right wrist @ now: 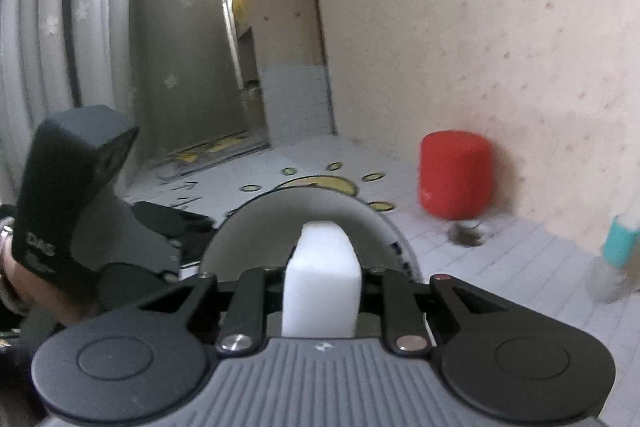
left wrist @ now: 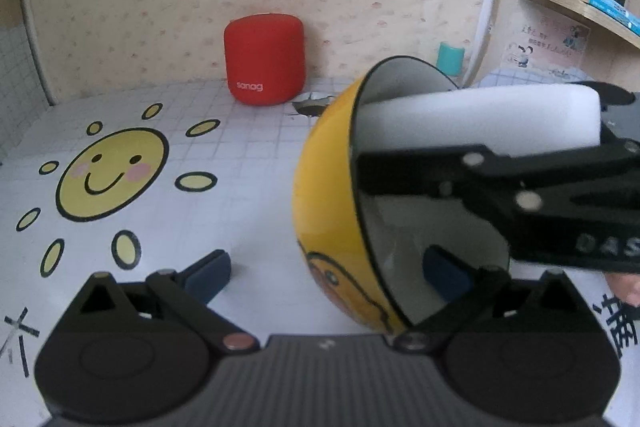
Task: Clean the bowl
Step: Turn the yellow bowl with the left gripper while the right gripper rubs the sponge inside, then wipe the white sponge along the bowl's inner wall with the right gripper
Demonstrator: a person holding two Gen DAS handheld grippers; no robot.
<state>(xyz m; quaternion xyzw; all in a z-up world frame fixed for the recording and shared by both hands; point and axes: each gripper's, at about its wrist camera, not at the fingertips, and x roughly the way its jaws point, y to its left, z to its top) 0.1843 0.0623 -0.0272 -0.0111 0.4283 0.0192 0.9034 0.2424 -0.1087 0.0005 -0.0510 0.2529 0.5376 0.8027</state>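
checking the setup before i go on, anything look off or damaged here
The bowl is tipped on its side, mouth toward the sponge, which fits the cleaning. The one odd spot is a ragged dark hole in the table cover, beside the red speaker.

Both wrist cameras look closely along their claws; both show the bowl (left wrist: 340, 211), sponge (right wrist: 322, 283) and red speaker (left wrist: 264, 59).

The bowl (left wrist: 332, 227) is yellow outside with an orange duck print, black-rimmed, pale inside. The sponge (left wrist: 480, 119) is white. The speaker (left wrist: 264, 59) is red. The table cover (left wrist: 248, 163) shows a smiling yellow sun on white grid.
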